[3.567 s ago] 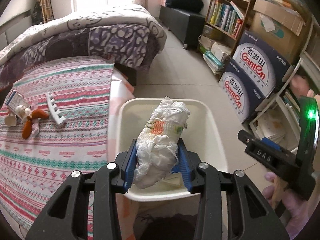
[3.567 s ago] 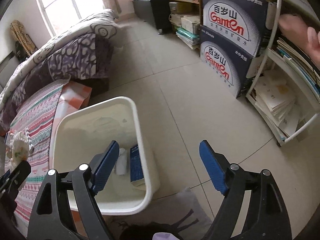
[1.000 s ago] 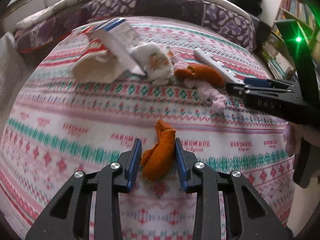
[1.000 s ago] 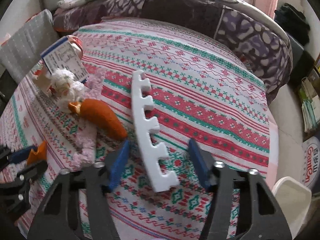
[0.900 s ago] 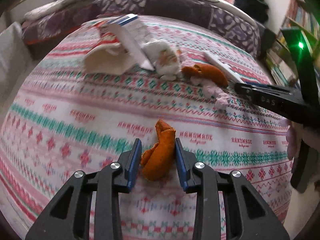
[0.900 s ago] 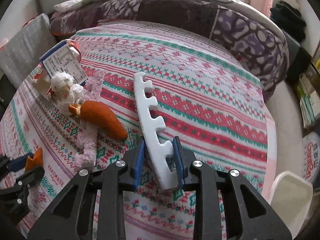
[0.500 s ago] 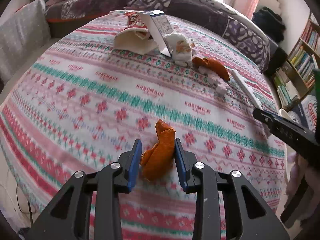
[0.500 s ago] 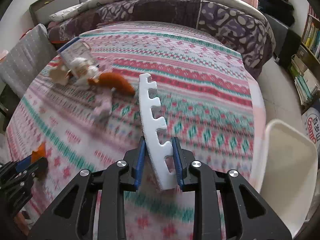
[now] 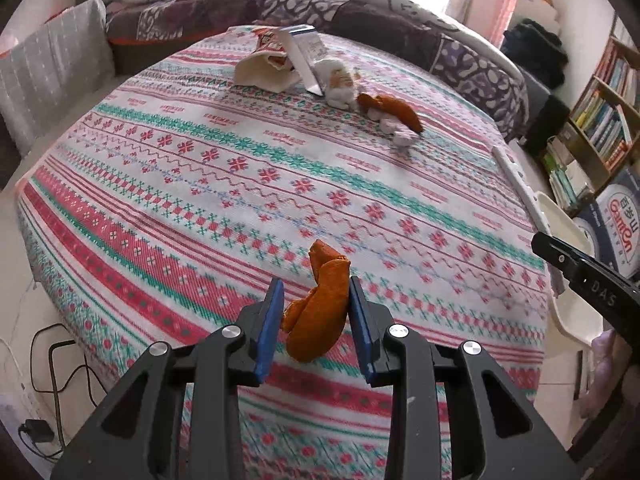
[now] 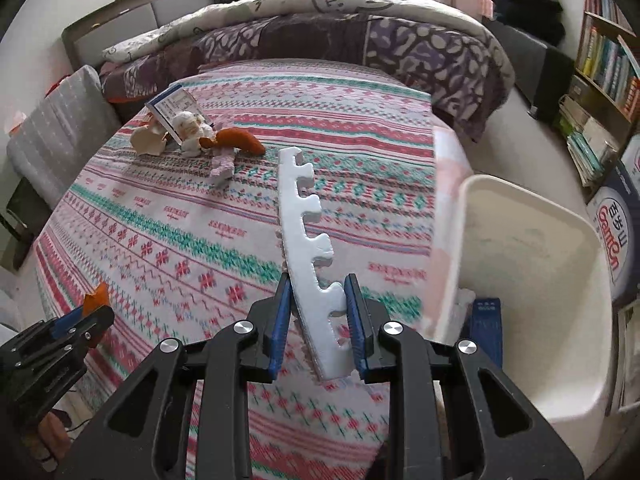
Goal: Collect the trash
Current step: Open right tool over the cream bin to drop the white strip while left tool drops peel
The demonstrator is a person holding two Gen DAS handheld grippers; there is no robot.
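My left gripper (image 9: 316, 320) is shut on an orange peel (image 9: 320, 304) and holds it above the patterned bedspread (image 9: 200, 184). My right gripper (image 10: 318, 312) is shut on a white notched foam strip (image 10: 306, 220) that sticks up and forward, held above the bed near its right edge. The white trash bin (image 10: 532, 272) stands on the floor just right of the strip; a blue box (image 10: 486, 328) lies inside it. More trash lies far up the bed: a crumpled tissue (image 9: 340, 80), an orange peel piece (image 9: 394, 110), a carton (image 9: 304, 50) and a wrapper (image 9: 264, 70).
A purple quilt (image 10: 320, 36) is bunched at the bed's far end. A grey pillow (image 9: 52, 72) lies at the left. Bookshelves (image 10: 600, 68) and printed cartons (image 10: 616, 236) stand along the right wall. Cables (image 9: 52, 368) lie on the floor at the left.
Both grippers have lifted and pulled back from the bed with their loads. The right gripper has swung right, so the bin is now close beside the foam strip.
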